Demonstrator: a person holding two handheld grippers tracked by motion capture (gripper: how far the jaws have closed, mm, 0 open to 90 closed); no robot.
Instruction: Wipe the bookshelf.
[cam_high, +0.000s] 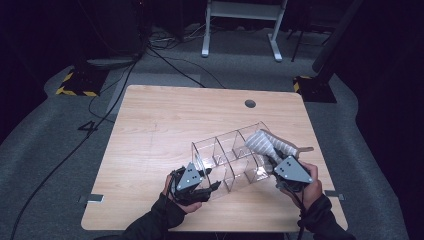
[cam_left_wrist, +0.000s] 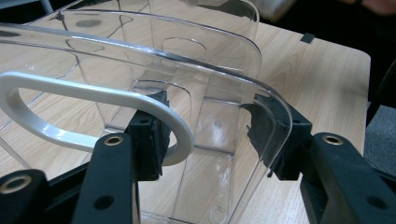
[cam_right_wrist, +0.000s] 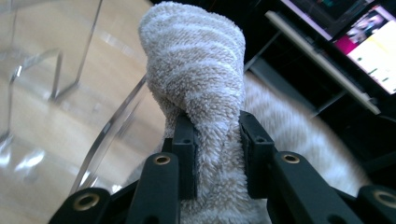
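The left gripper (cam_high: 199, 186) pinches the near end wall of the clear organizer (cam_high: 231, 156), which lies on the table (cam_high: 160, 125) tilted toward the person; it should stay firm so the bin cannot slide. The right gripper (cam_high: 276, 161), jaws clamped on a rolled striped towel (cam_high: 263, 141), holds it over the organizer's right end compartment and should lower it straight in, clear of the divider.

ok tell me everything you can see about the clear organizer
The clear organizer is a see-through plastic box with inner dividers forming several compartments, lying tilted on the wooden table. A white oval handle ring sits at its near end. The left gripper holds that end wall; a striped towel hangs at its far rim.
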